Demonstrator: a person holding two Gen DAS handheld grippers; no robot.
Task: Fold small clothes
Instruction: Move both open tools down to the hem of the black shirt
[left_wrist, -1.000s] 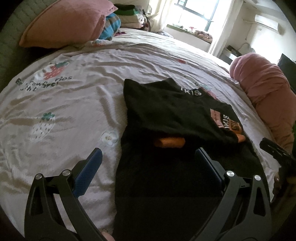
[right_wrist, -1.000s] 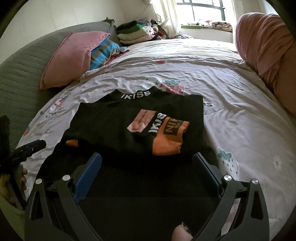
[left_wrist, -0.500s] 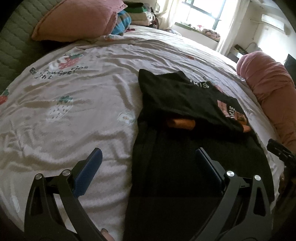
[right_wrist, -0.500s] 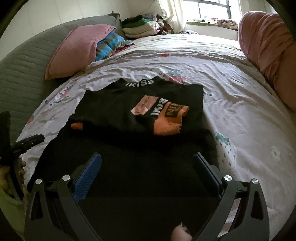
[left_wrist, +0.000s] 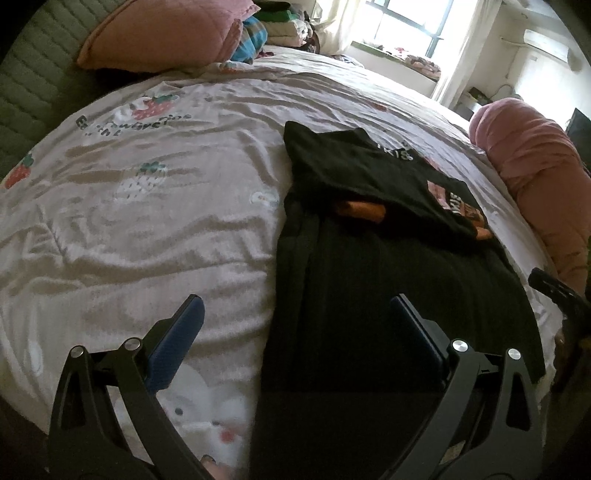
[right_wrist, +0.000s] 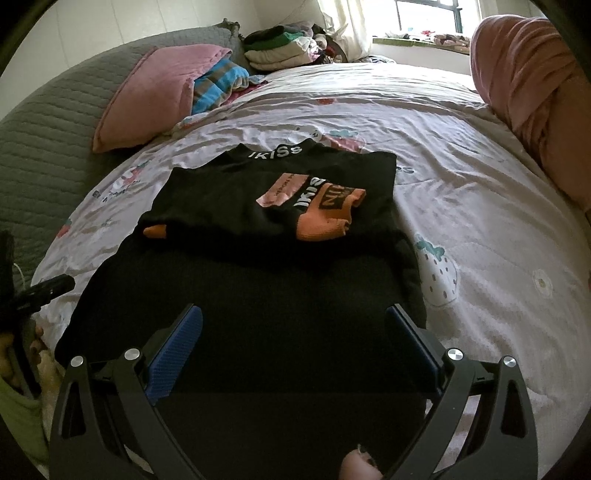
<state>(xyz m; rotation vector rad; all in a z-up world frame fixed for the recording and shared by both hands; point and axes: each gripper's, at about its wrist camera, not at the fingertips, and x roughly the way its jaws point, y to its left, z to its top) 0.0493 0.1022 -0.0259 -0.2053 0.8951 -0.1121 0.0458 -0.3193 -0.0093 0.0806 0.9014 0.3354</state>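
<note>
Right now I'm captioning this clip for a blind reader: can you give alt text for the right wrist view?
A black sweater with orange cuffs lies partly folded on a strawberry-print bedsheet, sleeves folded across its chest. The right tool hovers open over its near hem. A pink pillow and stacked folded clothes sit behind.

The black garment is running out of sight under the frame's bottom edge; its folded-under orange parts are staying mostly hidden.
</note>
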